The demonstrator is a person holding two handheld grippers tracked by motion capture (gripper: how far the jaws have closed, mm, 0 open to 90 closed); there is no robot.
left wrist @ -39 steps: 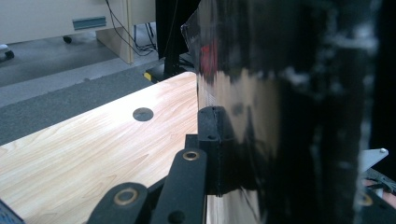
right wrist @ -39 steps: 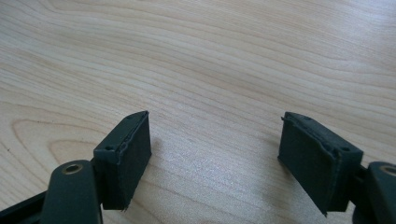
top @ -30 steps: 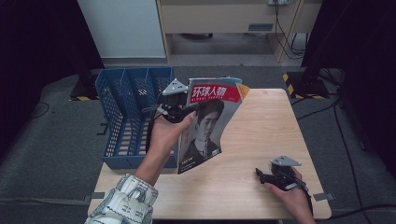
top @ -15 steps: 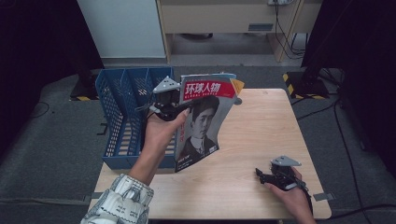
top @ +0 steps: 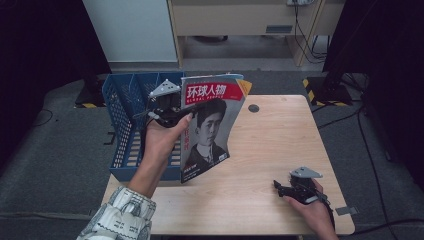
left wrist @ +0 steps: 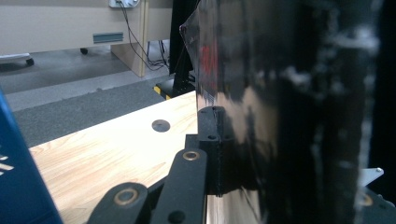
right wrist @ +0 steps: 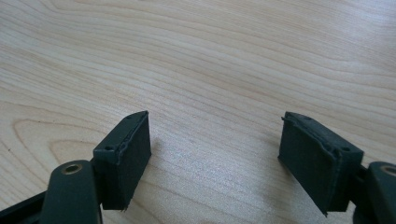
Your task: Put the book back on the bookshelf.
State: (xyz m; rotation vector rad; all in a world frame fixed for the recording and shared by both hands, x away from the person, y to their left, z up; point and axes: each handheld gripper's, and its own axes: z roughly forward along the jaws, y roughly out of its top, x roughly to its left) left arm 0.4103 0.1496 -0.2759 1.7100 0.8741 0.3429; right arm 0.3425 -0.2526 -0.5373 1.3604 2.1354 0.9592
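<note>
A magazine (top: 210, 125) with a red title band and a portrait on its cover is held upright over the left part of the wooden table (top: 280, 135). My left gripper (top: 185, 116) is shut on the magazine's left edge, right beside the blue basket (top: 122, 115). In the left gripper view the glossy magazine (left wrist: 280, 116) stands edge-on, with one black pad (left wrist: 210, 149) pressed against it. My right gripper (top: 280, 187) rests near the table's front right, open. In the right gripper view its jaws (right wrist: 215, 154) stand wide apart over bare wood (right wrist: 210, 56).
The blue slotted basket sits at the table's left edge, with dividers inside. A small dark round hole (top: 254, 108) marks the tabletop's far side. Cabinets and cables stand beyond the table, and grey floor surrounds it.
The left hand has carried the magazine leftward and slightly up, closer over the basket. The right hand has stayed put.
</note>
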